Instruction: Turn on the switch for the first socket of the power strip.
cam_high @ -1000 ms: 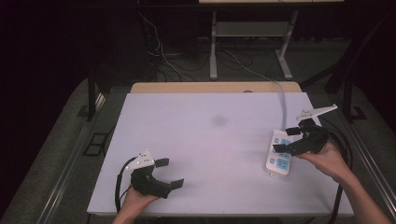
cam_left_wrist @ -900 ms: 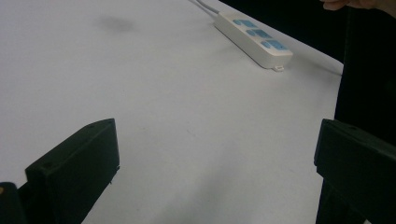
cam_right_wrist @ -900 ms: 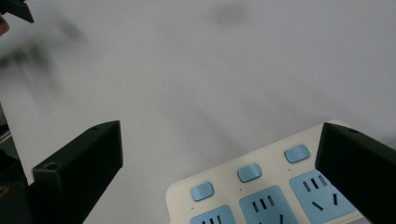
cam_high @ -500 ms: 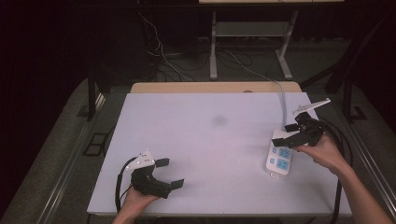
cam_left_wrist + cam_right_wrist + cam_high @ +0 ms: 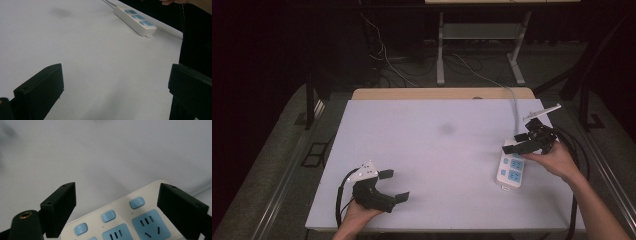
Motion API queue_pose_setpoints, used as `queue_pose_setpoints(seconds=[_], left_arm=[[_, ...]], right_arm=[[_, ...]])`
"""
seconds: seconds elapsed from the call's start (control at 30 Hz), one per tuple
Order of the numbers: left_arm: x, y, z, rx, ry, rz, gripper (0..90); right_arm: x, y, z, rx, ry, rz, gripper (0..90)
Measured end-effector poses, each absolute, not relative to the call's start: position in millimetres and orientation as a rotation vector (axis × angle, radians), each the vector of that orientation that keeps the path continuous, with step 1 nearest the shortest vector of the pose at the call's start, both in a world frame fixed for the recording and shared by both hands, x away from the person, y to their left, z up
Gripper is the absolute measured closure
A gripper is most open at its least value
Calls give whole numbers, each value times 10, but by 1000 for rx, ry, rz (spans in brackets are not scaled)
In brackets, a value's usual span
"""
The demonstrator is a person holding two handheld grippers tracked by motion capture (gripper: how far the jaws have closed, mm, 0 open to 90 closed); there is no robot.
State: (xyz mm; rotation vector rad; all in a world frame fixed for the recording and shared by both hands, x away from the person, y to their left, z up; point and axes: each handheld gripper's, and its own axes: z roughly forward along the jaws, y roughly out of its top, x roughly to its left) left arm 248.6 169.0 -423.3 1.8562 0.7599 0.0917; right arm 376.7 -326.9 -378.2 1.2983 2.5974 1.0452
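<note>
White power strip (image 5: 511, 170) is seen at the right side of the table (image 5: 432, 150), lying flat with its long axis running near to far and its grey cord (image 5: 514, 107) led off the far end toward the table's far edge.

Nearest the person, at the near left of the table, the left gripper (image 5: 393, 185) is held in the left hand (image 5: 357, 212), low over the bare white surface and well apart from the strip. Its jaws are spread wide, and nothing is found between them; in the left gripper view only bare table is framed by the two black jaws, with the strip seen far off at the upper right.

Farther back and to the right, the right gripper (image 5: 521, 142) is held in the right hand (image 5: 552, 160) just above the far part of the strip. Its jaws have just been closing somewhat, yet they are still parted. In the right gripper view the strip's blue switches (image 5: 108, 216) and blue sockets (image 5: 151, 224) are seen between and below the two jaws, which stand to either side of the white body; the pads are not seen to press on it.

A faint grey smudge (image 5: 446, 129) is marked on the table surface toward the far middle.
</note>
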Motion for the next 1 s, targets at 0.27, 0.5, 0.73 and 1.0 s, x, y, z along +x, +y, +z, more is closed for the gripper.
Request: queue_pose_setpoints(seconds=[0.27,0.5,0.73,1.0], left_arm=[[2489,1688,-4235,1858,758,92,0],[2489,1683,-4238,1860,756,90,0],[2490,1676,-4240,1862,752,90,0],[2492,1675,-4243,1866,750,90,0]], right_arm=[[3823,-3299,-3826,1312,2578,1023,542],[3834,-3283,-3871,1212,2624,938,764],[3865,-3260,-3915,1184,2640,913,894],[3907,-3227,-3995,1201,2654,884,894]])
